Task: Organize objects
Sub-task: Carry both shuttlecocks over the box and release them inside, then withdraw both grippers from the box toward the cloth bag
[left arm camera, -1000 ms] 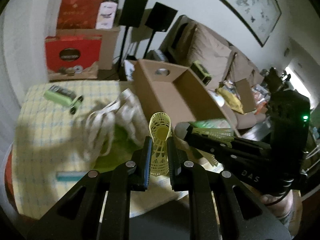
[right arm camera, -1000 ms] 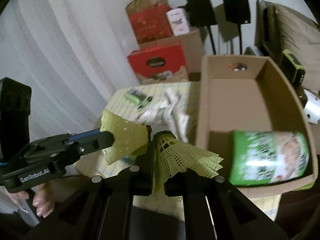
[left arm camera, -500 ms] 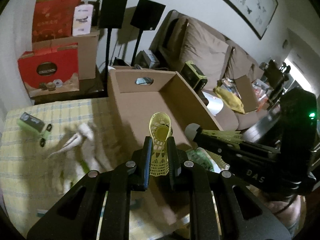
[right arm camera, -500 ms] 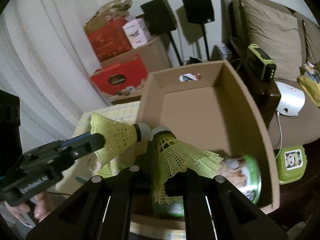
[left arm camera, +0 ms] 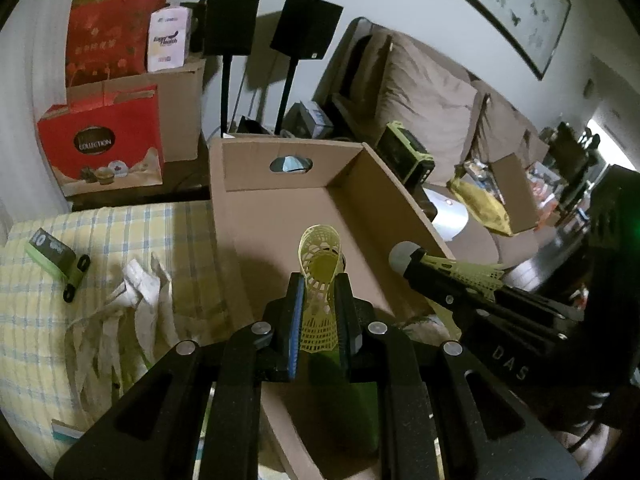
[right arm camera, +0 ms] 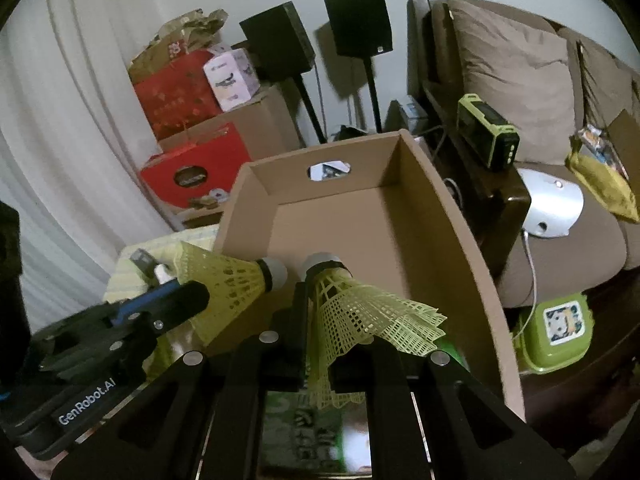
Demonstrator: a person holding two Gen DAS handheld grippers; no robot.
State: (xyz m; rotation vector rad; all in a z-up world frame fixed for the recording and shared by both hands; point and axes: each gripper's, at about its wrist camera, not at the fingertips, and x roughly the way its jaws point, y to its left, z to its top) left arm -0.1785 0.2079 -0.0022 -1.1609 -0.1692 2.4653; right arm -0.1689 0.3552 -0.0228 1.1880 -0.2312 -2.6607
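My left gripper (left arm camera: pixel 319 300) is shut on the skirt of a yellow mesh shuttlecock (left arm camera: pixel 320 264), its open end up. My right gripper (right arm camera: pixel 320 300) is shut on a second yellow shuttlecock (right arm camera: pixel 360 316), with the grey cork forward. Both hang side by side over the near end of an open cardboard box (right arm camera: pixel 460 232). In the right wrist view the left gripper (right arm camera: pixel 200 292) and its shuttlecock (right arm camera: pixel 228 280) are at the left. The left wrist view has the right gripper (left arm camera: pixel 416 264) at the right. A green can (right arm camera: pixel 304 420) lies in the box beneath the fingers.
The box (left arm camera: pixel 256 168) stands on a yellow checked tablecloth (left arm camera: pixel 120 228). A white cloth bag (left arm camera: pixel 132 312) and a green-and-black device (left arm camera: pixel 52 256) lie left of it. Red boxes (left arm camera: pixel 104 144), speaker stands (left arm camera: pixel 232 20), a sofa (right arm camera: pixel 512 72) and a green lunchbox (right arm camera: pixel 556 328) surround the table.
Both grippers have moved with their shuttlecocks from over the tablecloth and bag to over the box's near end. The box now fills the middle of both views.
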